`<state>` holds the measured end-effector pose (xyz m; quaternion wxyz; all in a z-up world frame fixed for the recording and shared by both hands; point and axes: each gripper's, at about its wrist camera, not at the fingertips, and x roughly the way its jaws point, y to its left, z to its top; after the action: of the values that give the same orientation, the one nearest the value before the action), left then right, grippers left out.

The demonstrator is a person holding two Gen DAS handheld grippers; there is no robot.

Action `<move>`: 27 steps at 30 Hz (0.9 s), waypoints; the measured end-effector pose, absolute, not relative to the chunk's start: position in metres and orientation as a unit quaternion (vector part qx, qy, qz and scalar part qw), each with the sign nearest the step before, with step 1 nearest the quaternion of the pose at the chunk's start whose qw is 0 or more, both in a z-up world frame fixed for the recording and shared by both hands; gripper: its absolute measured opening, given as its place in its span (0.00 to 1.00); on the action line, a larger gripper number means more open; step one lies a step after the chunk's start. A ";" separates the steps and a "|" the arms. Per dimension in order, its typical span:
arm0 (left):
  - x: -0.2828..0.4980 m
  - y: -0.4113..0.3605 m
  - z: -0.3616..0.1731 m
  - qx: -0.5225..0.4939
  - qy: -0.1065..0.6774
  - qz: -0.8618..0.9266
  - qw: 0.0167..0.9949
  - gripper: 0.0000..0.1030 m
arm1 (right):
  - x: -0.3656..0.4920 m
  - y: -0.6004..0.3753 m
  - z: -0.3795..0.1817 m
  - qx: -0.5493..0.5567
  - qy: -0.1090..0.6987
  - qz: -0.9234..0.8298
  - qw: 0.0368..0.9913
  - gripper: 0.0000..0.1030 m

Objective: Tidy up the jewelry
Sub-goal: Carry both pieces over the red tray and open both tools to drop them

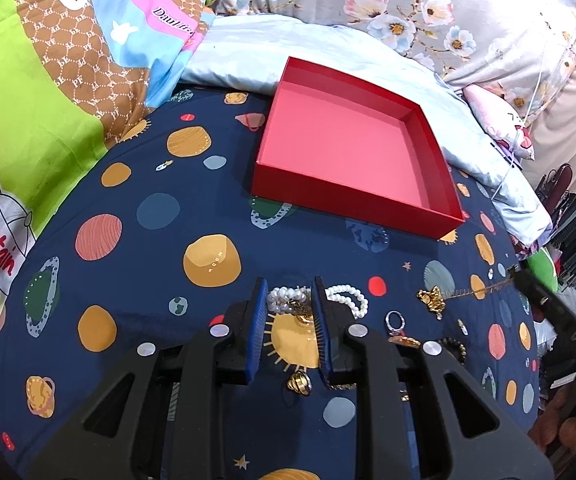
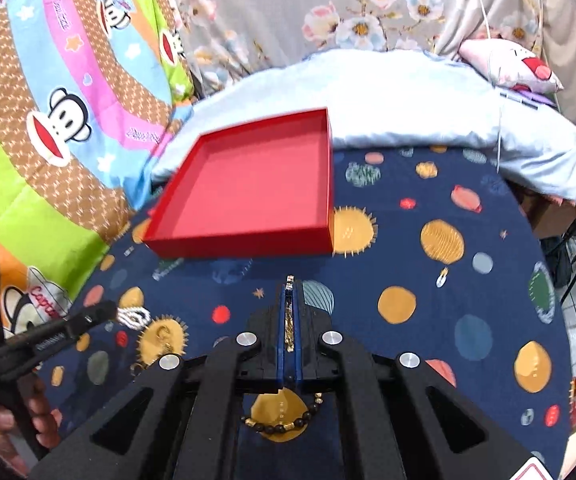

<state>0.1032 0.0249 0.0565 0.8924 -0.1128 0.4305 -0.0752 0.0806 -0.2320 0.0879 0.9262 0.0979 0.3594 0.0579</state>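
On the planet-print bedsheet (image 1: 136,264) lie one red tray (image 1: 351,200), two pearl bracelets (image 1: 288,298), one gold pendant necklace (image 1: 431,300), one silver ring (image 1: 395,321), one gold ring (image 1: 299,383) and one dark beaded bracelet (image 2: 284,424), with two grippers, left (image 1: 289,320) and right (image 2: 289,320).

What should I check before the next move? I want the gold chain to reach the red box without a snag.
1. Right gripper jaws shut on the gold necklace: ok.
2. Necklace clear of the bedsheet: cannot tell; its pendant looks low.
3. Red box open and empty: ok.
4. Path to the box unobstructed: ok.
5. Left gripper jaws open, straddling the pearl bracelet: ok.
6. Black bead bracelet away from the chain: ok.
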 end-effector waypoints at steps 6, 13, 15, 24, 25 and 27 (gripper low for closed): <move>0.094 0.024 0.073 -0.113 0.417 -0.086 0.898 0.21 | 0.065 -0.233 0.124 0.098 0.320 0.063 0.940 0.03; 0.083 0.023 0.095 -0.112 0.398 -0.099 0.905 0.21 | 0.048 -0.229 0.165 0.093 0.275 0.078 0.954 0.03; 0.081 0.022 0.101 -0.111 0.395 -0.105 0.906 0.21 | 0.045 -0.226 0.176 0.090 0.265 0.084 0.956 0.03; 0.090 0.018 0.144 -0.086 0.365 -0.124 0.919 0.21 | 0.057 -0.216 0.206 0.087 0.240 0.109 0.961 0.03; 0.095 0.017 0.150 -0.085 0.362 -0.127 0.920 0.21 | 0.063 -0.214 0.207 0.086 0.242 0.111 0.960 0.03; 0.107 0.016 0.162 -0.085 0.355 -0.136 0.921 0.21 | 0.076 -0.211 0.208 0.084 0.243 0.116 0.959 0.03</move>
<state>0.1075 0.0158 0.1620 0.9211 -0.0851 0.3546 -0.1363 0.0760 -0.2113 0.2078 0.9594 0.0837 0.2434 0.1156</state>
